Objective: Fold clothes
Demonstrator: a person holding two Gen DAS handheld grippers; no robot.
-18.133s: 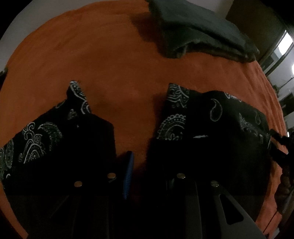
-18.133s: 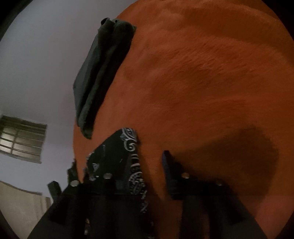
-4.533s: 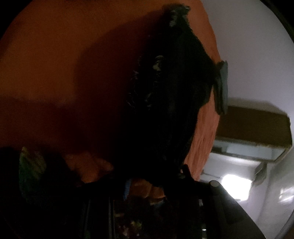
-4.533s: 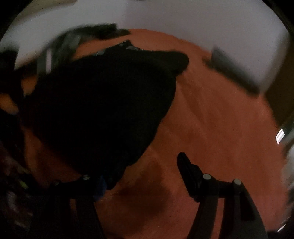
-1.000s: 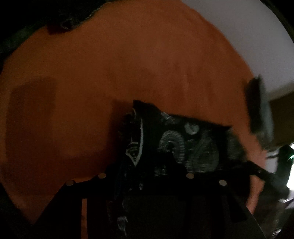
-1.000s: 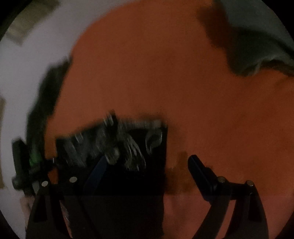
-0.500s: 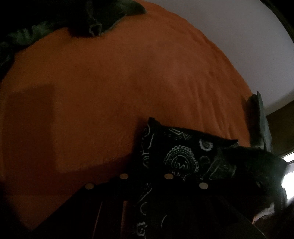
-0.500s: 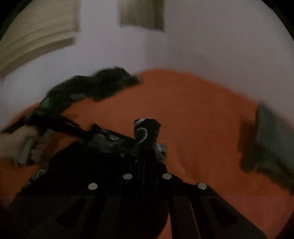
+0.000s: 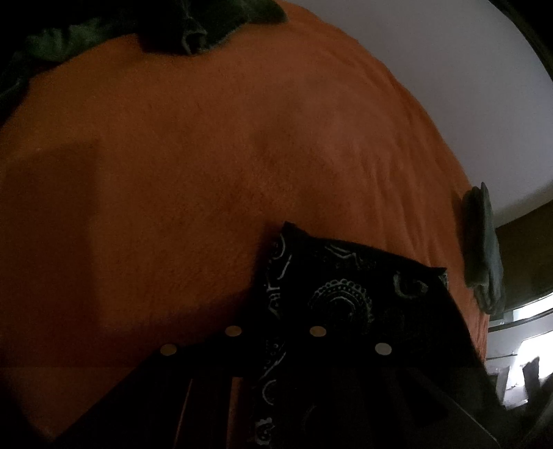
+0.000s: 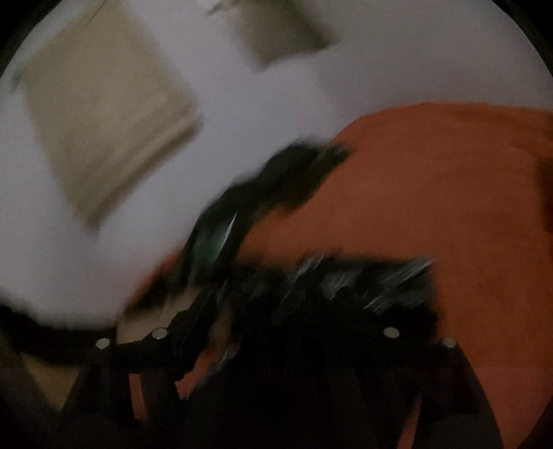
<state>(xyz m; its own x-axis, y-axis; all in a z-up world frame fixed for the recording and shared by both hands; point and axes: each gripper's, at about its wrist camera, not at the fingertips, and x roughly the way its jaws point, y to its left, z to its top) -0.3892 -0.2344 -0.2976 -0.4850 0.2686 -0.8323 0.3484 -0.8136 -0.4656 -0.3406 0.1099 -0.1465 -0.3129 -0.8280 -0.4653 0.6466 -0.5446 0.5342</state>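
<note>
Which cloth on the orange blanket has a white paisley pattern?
The black bandana held in the left gripper's jaws; the crumpled dark green garment and folded grey cloth are plain.

Left tool black, round silver screws, right tool likewise

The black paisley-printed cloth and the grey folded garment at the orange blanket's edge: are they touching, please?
Apart. The left wrist view shows bare orange blanket between the black paisley-printed cloth and the grey folded garment.
</note>
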